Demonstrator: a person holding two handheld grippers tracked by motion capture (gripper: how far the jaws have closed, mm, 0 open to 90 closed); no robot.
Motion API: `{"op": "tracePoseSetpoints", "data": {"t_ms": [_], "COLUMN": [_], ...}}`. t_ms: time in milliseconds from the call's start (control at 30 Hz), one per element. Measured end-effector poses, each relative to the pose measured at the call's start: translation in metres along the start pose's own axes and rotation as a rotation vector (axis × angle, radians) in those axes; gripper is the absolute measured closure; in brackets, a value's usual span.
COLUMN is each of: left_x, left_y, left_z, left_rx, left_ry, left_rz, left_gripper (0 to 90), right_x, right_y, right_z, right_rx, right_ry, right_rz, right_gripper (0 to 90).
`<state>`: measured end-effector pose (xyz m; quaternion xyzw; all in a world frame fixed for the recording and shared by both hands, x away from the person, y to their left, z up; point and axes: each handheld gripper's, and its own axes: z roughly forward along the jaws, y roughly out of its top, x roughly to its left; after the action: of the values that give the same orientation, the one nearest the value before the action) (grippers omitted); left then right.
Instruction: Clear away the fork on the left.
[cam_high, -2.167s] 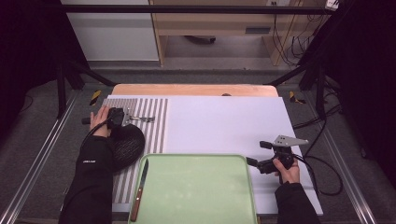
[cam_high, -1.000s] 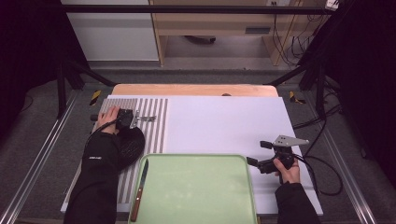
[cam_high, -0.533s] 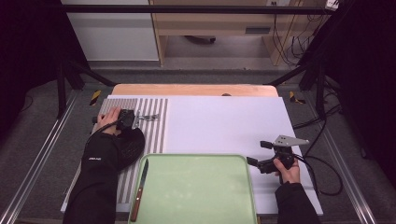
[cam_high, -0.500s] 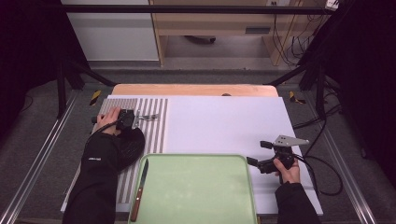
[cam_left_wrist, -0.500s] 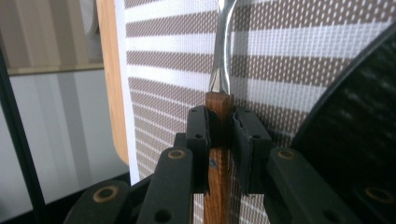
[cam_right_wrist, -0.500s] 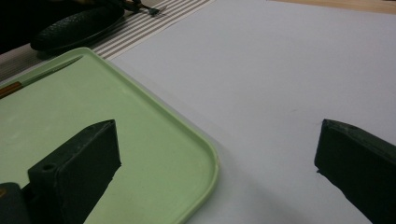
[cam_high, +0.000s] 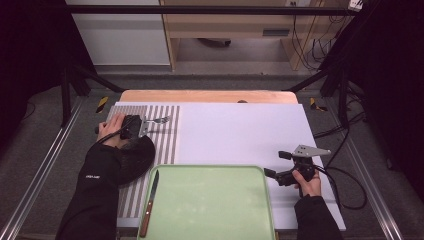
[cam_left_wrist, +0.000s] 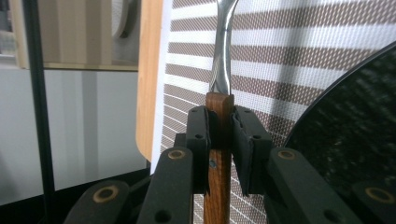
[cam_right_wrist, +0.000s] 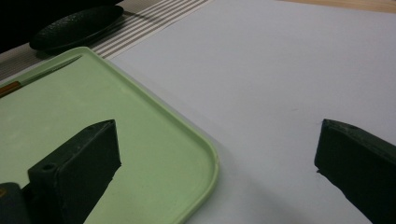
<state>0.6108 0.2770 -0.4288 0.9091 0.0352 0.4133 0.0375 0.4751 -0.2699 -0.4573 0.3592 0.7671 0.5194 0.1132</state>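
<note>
From the high view, a green tray (cam_high: 210, 200) sits at the near edge of the table, on a white sheet (cam_high: 240, 130). A knife (cam_high: 149, 202) with a wooden handle lies on the left side of the tray, and nothing else lies in it. A black plate (cam_high: 135, 156) rests on a striped mat (cam_high: 165, 135) just left of the tray. The person's sleeve covers part of the plate, so what is on it cannot be told. The left gripper (cam_high: 134, 126) is at the far side of the mat, with a fork (cam_high: 159, 120) sticking out from it toward the right. The right gripper (cam_high: 281, 165) is held near the right side of the tray.

In the left gripper view, the jaws are squeezed together on the brown wooden handle of the fork (cam_left_wrist: 220, 84). Its shiny metal neck reaches out over the striped mat (cam_left_wrist: 289, 56). The black plate (cam_left_wrist: 345, 140) is close by on the right.

In the right gripper view, the jaws of the right gripper (cam_right_wrist: 217, 154) stand wide apart and hold nothing. The rounded corner of the green tray (cam_right_wrist: 154, 154) sits between them. The knife (cam_right_wrist: 28, 81) lies at the tray's far left, and the black plate (cam_right_wrist: 74, 25) is beyond it.
</note>
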Motion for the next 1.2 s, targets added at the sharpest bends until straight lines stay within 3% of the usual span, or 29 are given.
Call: {"op": "tracePoseSetpoints", "data": {"t_ms": [167,267,367,567,1200], "left_x": [-0.002,-0.003,-0.006,-0.014,-0.037], "left_y": [0.004,0.006,0.008,0.015,0.036], "left_z": [-0.015,-0.025,-0.034,-0.051,-0.092], "left_rx": [0.007,0.009,-0.006,-0.023,-0.065], "left_ry": [0.007,0.015,0.018,0.025,-0.009], "left_rz": [-0.03,-0.028,-0.062,-0.085,-0.201], "left_gripper": [77.0,77.0,76.9,77.0,77.0], "right_x": [0.0,0.0,0.0,0.0,0.0], "right_y": [0.0,0.0,0.0,0.0,0.001], "right_z": [-0.001,-0.001,-0.001,-0.001,-0.003], "right_rx": [-0.002,-0.003,-0.004,-0.003,-0.012], "right_ry": [0.0,0.001,-0.001,-0.001,0.001], "right_rz": [0.002,0.001,0.002,0.001,0.002], "right_gripper": [0.3,0.3,0.3,0.3,0.3]}}
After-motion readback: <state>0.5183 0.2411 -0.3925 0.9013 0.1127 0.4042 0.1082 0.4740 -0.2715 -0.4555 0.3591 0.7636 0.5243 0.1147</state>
